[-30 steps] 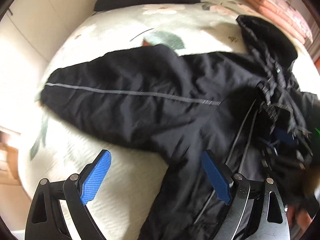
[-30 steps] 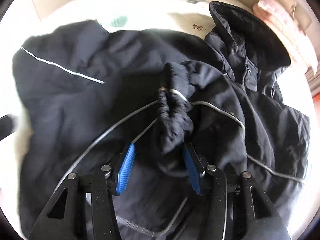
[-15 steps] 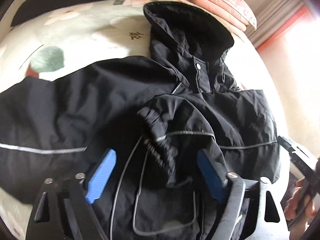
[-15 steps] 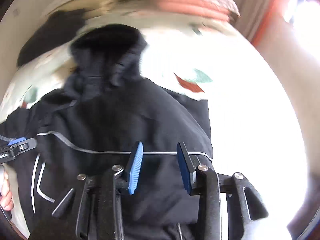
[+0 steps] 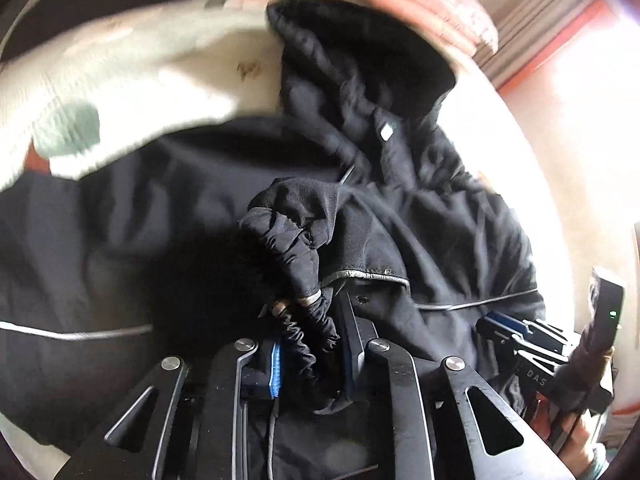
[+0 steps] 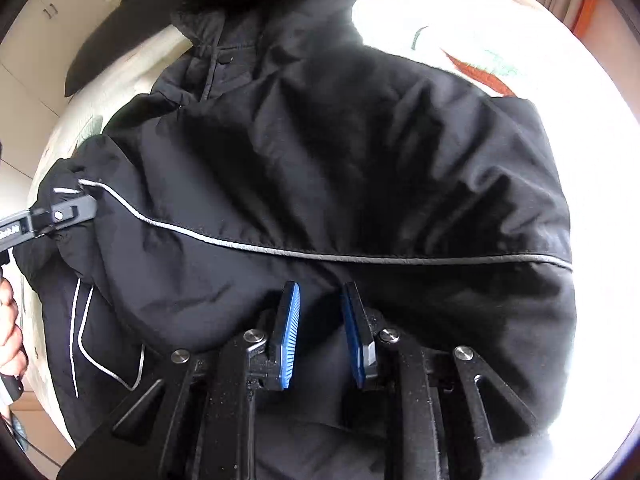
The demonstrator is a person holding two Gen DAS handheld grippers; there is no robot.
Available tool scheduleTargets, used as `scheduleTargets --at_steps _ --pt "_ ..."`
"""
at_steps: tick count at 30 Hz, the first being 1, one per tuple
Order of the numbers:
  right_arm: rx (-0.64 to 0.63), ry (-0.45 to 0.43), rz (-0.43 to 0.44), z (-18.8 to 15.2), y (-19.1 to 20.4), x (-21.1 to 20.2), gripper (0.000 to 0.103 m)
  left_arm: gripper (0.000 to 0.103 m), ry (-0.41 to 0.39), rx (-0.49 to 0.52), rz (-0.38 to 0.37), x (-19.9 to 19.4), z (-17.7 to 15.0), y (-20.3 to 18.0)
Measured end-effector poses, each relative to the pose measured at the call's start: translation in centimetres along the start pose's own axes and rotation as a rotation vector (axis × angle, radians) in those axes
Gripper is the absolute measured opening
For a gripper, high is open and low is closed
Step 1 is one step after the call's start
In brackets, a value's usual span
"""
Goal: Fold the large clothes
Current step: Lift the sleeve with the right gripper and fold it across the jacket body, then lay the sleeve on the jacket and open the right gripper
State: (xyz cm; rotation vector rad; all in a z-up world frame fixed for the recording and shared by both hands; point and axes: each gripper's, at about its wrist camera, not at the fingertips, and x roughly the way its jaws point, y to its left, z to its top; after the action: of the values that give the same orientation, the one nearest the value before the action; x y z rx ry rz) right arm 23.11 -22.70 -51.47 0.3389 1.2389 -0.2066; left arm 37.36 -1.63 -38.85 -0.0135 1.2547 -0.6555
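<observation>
We are clenching the left tongs [image 5: 312,356], just closed in, on the jacket's [image 5: 400,216] gathered cuff [image 5: 308,332]. Our right tongs [image 6: 320,332], also just narrowed, are pinching a fold of jacket below its grey stripe [image 6: 320,255]. The jacket is lying spread on the flowered bed [image 5: 120,80], hood [image 5: 360,52] farthest.

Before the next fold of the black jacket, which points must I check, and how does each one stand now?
1. Left gripper holds the cuff: ok; its fingers have just been closing, elastic cuff between them.
2. Right gripper holds the jacket: cannot tell; its fingers have just been closing, narrow with fabric bunched between them, contact unclear.
3. Sleeve folded over the body: ok.
4. Hood laid flat: not ok, bunched.
5. Jacket fully on the bed: cannot tell, lower hem hidden.
</observation>
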Motion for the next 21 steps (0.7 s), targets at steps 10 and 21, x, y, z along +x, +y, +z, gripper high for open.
scheduleTargets --at_steps 10,21 --pt "0.015 -0.112 -0.016 1.1 -0.6 -5.4 0.036 0.024 -0.099 -0.069 -0.065 -5.9 1.2 6.5" --pt "0.053 -0.012 -0.109 2.6 0.1 2.1 0.040 0.040 0.055 -0.133 -0.043 -2.0 -4.1 11.8"
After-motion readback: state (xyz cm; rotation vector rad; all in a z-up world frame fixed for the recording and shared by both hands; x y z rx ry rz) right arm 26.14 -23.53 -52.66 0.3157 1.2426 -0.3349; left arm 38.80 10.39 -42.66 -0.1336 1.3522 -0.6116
